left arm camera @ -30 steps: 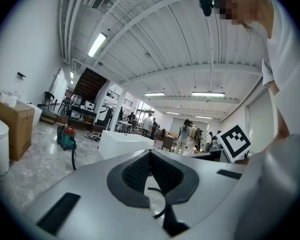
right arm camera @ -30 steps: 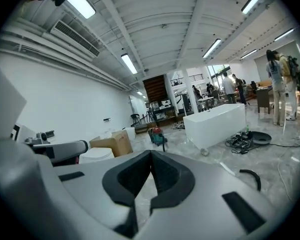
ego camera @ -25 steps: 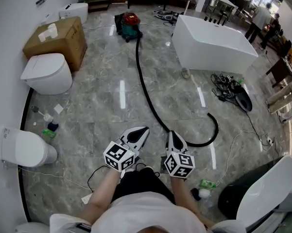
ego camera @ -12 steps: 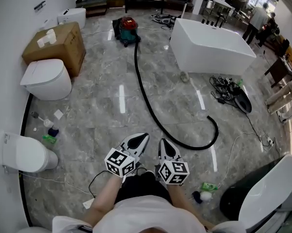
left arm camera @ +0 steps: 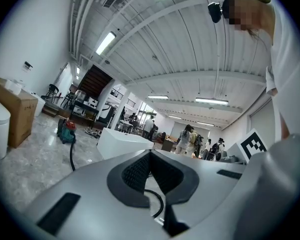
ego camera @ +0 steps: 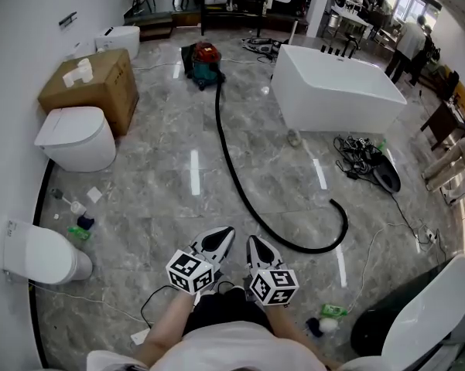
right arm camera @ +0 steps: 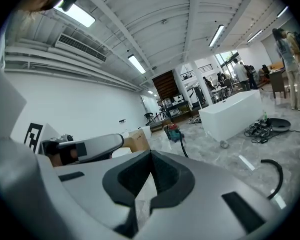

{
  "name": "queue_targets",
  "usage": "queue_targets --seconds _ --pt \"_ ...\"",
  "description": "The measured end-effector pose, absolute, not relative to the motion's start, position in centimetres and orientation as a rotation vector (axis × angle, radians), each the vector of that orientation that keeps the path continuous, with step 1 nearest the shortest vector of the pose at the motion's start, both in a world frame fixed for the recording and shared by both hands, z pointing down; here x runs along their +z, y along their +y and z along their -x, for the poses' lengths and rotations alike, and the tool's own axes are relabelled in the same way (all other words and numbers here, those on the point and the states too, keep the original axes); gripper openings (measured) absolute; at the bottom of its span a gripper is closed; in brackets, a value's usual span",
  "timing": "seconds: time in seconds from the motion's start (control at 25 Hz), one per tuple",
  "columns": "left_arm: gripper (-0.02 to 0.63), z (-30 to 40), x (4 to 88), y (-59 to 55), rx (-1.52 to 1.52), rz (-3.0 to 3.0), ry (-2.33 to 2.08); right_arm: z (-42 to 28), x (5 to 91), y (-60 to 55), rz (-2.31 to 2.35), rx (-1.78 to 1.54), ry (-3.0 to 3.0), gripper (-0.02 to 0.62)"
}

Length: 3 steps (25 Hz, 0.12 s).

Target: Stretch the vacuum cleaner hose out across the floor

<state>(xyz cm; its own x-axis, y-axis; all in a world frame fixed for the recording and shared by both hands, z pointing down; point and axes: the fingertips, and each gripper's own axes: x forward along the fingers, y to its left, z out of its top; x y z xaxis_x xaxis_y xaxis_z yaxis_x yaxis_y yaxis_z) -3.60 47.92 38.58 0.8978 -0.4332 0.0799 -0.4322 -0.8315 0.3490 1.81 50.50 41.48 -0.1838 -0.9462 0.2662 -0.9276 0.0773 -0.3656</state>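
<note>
A black vacuum hose [ego camera: 230, 154] runs from the red and teal vacuum cleaner [ego camera: 203, 56] at the far end down across the marble floor, then hooks back up to its free end [ego camera: 334, 202] at the right. Both grippers hang in front of me, near the hose's lowest bend. My left gripper [ego camera: 223, 231] is shut and empty. My right gripper [ego camera: 253, 240] is beside it, also shut and empty. The vacuum cleaner [left arm camera: 66, 130] and hose [left arm camera: 71, 156] also show in the left gripper view, and the hose end [right arm camera: 275, 175] in the right gripper view.
A white bathtub [ego camera: 339, 87] stands at the back right, with a tangle of cables [ego camera: 359, 153] in front of it. Toilets [ego camera: 76, 136] and a cardboard box [ego camera: 90, 83] line the left wall. Small bottles [ego camera: 80, 222] lie at the left, and people stand at the far right.
My right gripper has moved left, closer to the left gripper. The hose lies as before.
</note>
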Motion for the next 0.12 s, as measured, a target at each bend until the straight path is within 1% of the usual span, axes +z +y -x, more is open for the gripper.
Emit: queue_targets --seconds 0.12 --pt "0.009 3.59 38.8 48.05 0.008 -2.695 -0.637 -2.0 41.56 50.57 1.986 -0.73 2.277 0.015"
